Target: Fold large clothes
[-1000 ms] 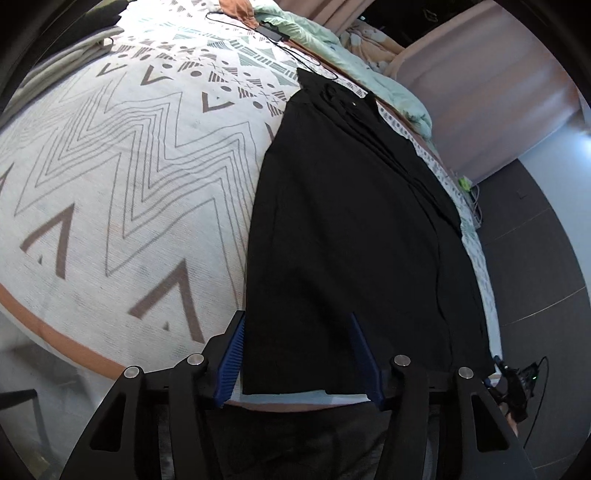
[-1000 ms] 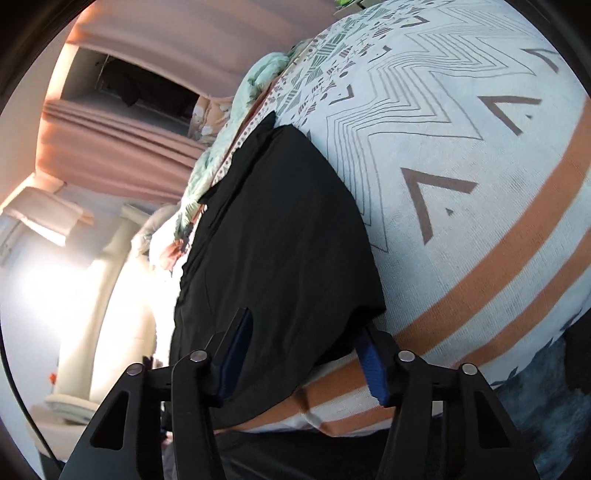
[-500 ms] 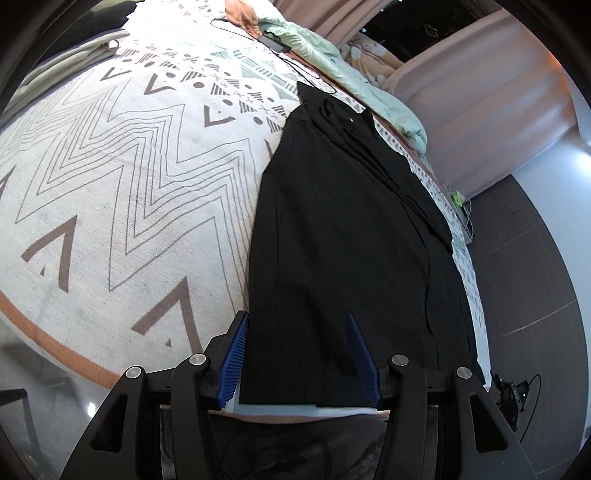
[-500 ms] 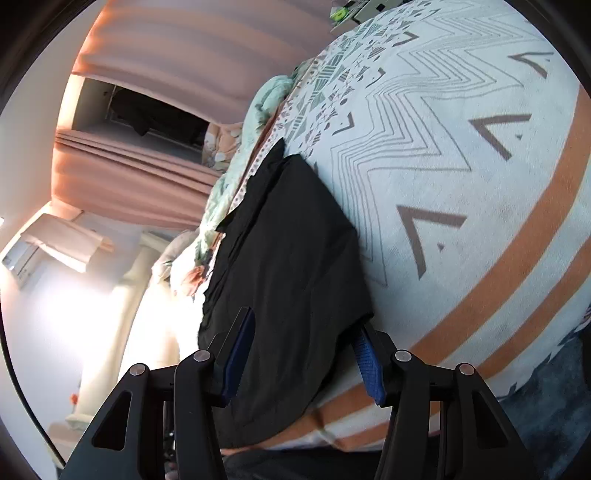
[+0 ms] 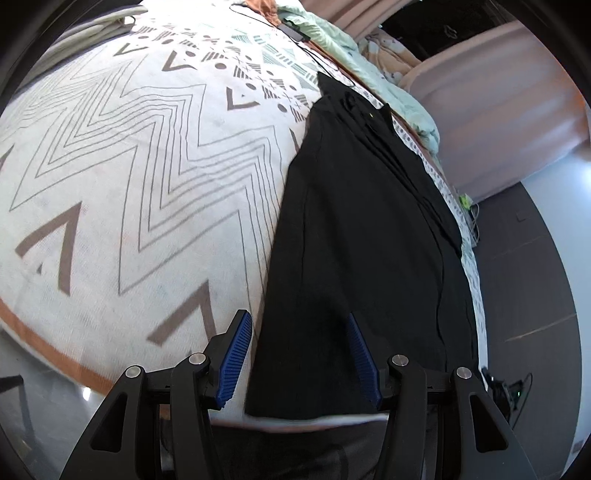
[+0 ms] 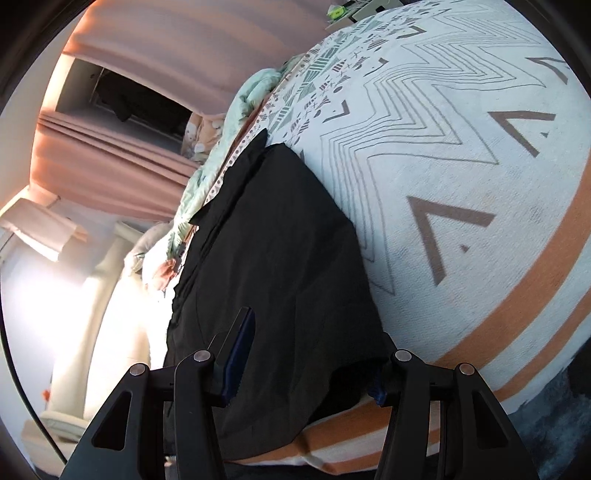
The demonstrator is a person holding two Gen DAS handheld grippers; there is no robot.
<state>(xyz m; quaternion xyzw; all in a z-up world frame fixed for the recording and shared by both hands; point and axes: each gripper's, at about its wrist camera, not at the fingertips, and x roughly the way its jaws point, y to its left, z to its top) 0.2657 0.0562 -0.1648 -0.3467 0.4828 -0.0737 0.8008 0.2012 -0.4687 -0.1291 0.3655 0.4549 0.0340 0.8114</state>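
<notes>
A long black garment lies flat on a white bed cover printed with grey zigzags, running from the near edge toward the far pillows. My left gripper is open and straddles the garment's near left corner at the hem, with its blue pads apart from the cloth. In the right wrist view the same garment fills the middle of the bed cover. My right gripper is open over its near corner. The cloth edge covers most of its right pad.
A mint green blanket is bunched at the far end of the bed, with a dark phone and cable beside it. Pink curtains hang behind. Dark floor runs along the bed's right side, with cables on it.
The right gripper has come closer to the garment's near corner, and the cloth now hides most of its right pad. The left gripper stays at the hem.
</notes>
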